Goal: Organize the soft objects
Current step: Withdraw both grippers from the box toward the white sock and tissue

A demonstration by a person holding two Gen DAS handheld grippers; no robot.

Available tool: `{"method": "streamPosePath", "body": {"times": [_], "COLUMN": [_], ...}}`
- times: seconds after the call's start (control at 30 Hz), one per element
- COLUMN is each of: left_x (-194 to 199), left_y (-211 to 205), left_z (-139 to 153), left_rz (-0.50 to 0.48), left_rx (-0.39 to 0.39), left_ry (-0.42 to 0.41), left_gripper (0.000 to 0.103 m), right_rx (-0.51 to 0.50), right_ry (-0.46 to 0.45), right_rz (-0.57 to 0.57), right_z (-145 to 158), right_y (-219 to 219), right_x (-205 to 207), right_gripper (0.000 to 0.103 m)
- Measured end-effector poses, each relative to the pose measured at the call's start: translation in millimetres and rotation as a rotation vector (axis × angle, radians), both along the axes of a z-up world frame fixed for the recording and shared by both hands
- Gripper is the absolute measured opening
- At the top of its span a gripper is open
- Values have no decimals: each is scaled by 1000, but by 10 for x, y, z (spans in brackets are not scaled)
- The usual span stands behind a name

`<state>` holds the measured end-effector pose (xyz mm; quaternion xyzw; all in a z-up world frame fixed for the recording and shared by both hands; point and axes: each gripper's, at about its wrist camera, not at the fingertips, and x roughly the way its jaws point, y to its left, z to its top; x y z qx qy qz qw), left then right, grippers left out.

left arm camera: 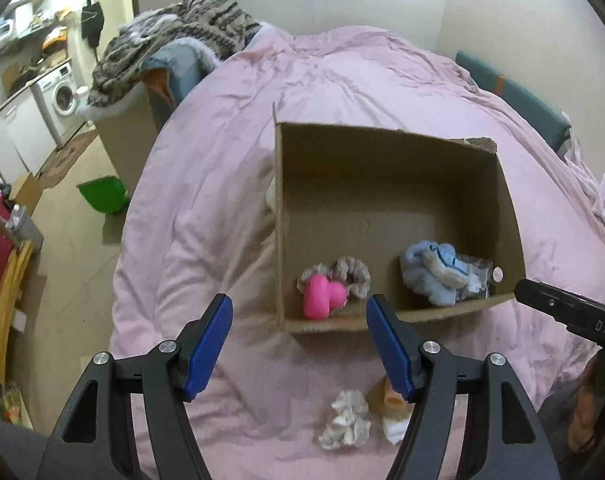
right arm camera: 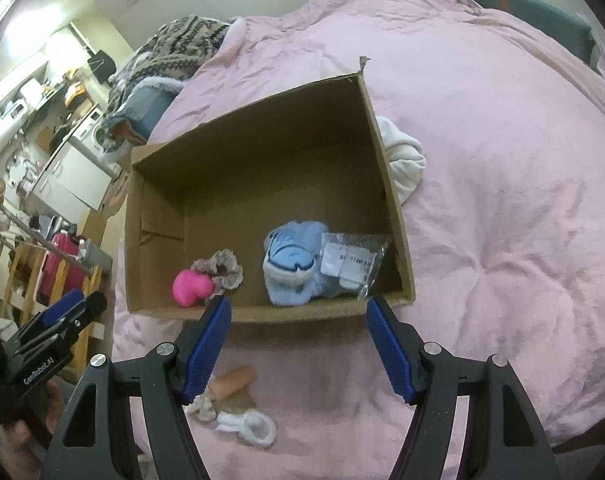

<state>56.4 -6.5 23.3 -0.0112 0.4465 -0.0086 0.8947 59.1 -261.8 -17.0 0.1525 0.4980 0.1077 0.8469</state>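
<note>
An open cardboard box [left arm camera: 382, 160] [right arm camera: 262, 136] sits on a pink duvet. Inside lie a pink plush heart [left arm camera: 322, 294] [right arm camera: 192, 282], a beige scrunchie [left arm camera: 352, 272] [right arm camera: 222, 266], a blue fluffy item [left arm camera: 432, 270] [right arm camera: 290, 260] and a clear plastic packet [right arm camera: 352, 258]. In front of the box lie a white scrunchie [left arm camera: 346, 420], a tan-and-white sock [left arm camera: 392, 404] [right arm camera: 234, 386] and a white piece [right arm camera: 252, 426]. My left gripper [left arm camera: 298, 346] is open and empty above the duvet, near the box's front left corner. My right gripper [right arm camera: 298, 348] is open and empty before the box's front wall.
A white cloth [right arm camera: 402, 156] lies against the box's outer side. A striped blanket heap [left arm camera: 174, 40] sits at the bed's far corner. A green dustpan [left arm camera: 102, 194], a washing machine [left arm camera: 60, 96] and a wooden chair [left arm camera: 2, 280] stand left of the bed.
</note>
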Motion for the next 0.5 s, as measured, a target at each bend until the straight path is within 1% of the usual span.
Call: {"method": "streamPosePath", "body": {"times": [0.17, 0.37, 0.5], "left_x": [-142, -249, -284], "left_y": [13, 40, 99], "left_z": [-14, -43, -95], "left_rz": [5, 26, 60], "left_rx": [9, -3, 2], "left_ry": [9, 32, 57], "left_gripper": [66, 66, 66], "right_rx": [10, 27, 50], "right_ry": [17, 39, 68], "right_rz": [17, 41, 52], "right_z": [-25, -59, -113], "right_y": [54, 132, 174], "right_x": [-130, -278, -360], "right_gripper": [74, 74, 74]}}
